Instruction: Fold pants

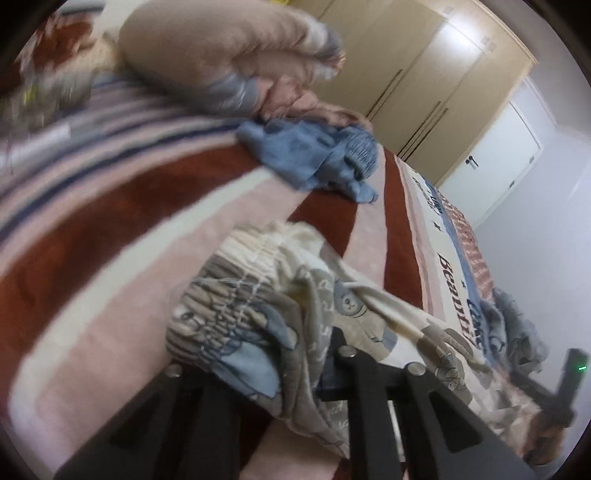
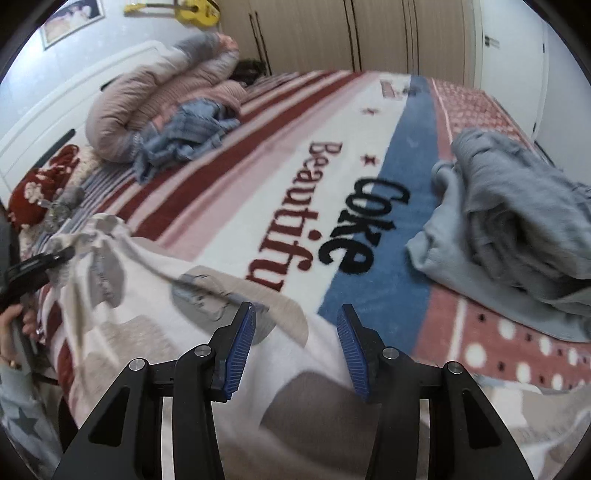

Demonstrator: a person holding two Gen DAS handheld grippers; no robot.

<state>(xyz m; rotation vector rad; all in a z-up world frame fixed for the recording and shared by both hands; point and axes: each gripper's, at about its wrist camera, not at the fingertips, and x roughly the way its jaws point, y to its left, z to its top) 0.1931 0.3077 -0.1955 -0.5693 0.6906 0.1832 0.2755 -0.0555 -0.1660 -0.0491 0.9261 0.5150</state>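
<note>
The pants [image 2: 155, 332] are cream with grey and beige bear prints and lie on the striped bed blanket [image 2: 280, 155]. In the left wrist view my left gripper [image 1: 295, 354] is shut on the pants' gathered waistband [image 1: 236, 295], which bunches up over the fingers and hides the pads. My left gripper also shows in the right wrist view [image 2: 55, 258] at the left edge, holding the cloth. My right gripper [image 2: 295, 339] is open and empty, its blue pads [image 2: 242, 347] hovering over the pants' leg end near the bed's front.
A crumpled blue garment [image 1: 317, 158] lies by a rolled pink duvet [image 2: 155, 103] at the head of the bed. A grey folded garment [image 2: 517, 221] sits on the right. Wardrobes [image 2: 332, 33] and a door stand behind.
</note>
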